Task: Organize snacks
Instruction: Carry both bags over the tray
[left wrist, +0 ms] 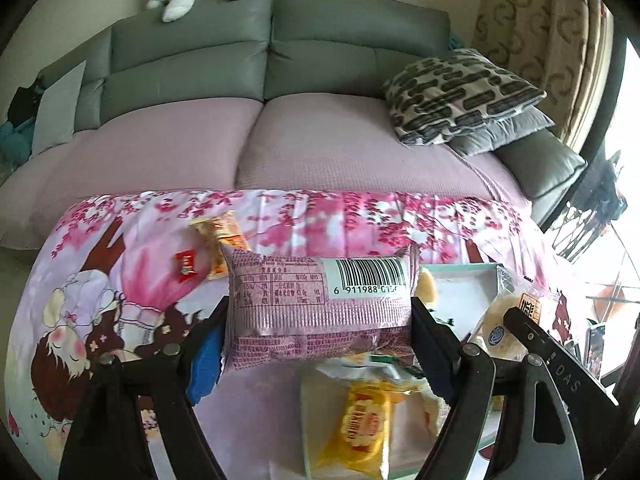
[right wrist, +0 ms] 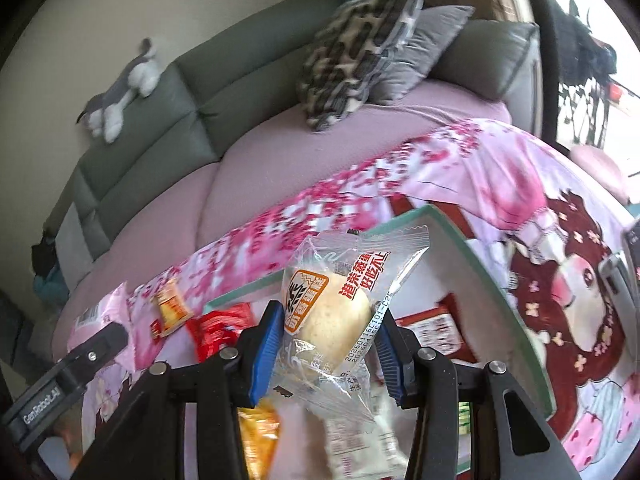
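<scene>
snacks are being carried over the floral cloth [left wrist: 120, 240] as i am watching. my left gripper [left wrist: 320, 312] is clamping a pink packet [left wrist: 316, 304] between its pads, barcode side up, above the cloth and just beside the white tray [left wrist: 460, 284]. my right gripper [right wrist: 328, 344] is pinching a clear-wrapped bun [right wrist: 336, 312] over that tray [right wrist: 472, 256]. a red candy [left wrist: 185, 266] and an orange packet [left wrist: 218, 240] are lying on the cloth, on the far side of the pink packet from the tray.
</scene>
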Available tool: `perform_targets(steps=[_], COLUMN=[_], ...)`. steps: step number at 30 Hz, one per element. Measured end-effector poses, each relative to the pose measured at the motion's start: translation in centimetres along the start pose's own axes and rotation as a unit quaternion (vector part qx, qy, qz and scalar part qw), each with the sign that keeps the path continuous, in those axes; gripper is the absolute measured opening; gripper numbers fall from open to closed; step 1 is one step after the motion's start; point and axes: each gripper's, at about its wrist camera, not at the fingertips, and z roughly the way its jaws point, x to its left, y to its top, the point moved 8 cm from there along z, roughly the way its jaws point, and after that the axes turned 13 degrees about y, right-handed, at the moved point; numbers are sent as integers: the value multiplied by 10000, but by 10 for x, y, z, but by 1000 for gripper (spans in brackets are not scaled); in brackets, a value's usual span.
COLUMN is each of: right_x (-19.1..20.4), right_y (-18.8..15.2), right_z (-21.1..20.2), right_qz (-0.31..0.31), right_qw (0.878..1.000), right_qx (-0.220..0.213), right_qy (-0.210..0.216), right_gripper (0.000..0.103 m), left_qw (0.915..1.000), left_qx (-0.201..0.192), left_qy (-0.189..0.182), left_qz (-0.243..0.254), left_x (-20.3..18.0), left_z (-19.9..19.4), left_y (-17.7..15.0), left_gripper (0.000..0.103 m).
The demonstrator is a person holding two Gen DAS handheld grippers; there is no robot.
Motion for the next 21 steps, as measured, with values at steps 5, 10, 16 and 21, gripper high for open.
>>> perform_targets(steps=[5, 10, 16, 21], right_x=[-28, -46, -54, -57], right_y=[5, 4, 4, 1], right_z=[-6, -3, 7, 16], right_qz=[175, 325, 338, 313], right_qw=[9997, 9992, 9990, 9988], right_qx=[-58, -1, 99, 194], right_qy=[-152, -215, -258, -320], right_gripper=[48, 48, 48, 48], left_qw=[9996, 9986, 9975, 9972], left_qx=[66, 99, 355, 382], left_qy=[-108, -198, -220, -128], left_qz=[264, 477, 571, 636], left_x=[-29, -54, -72, -75], left_z=[4, 12, 36, 47], left_y=[-5, -10, -22, -23], left_gripper=[83, 83, 83, 83])
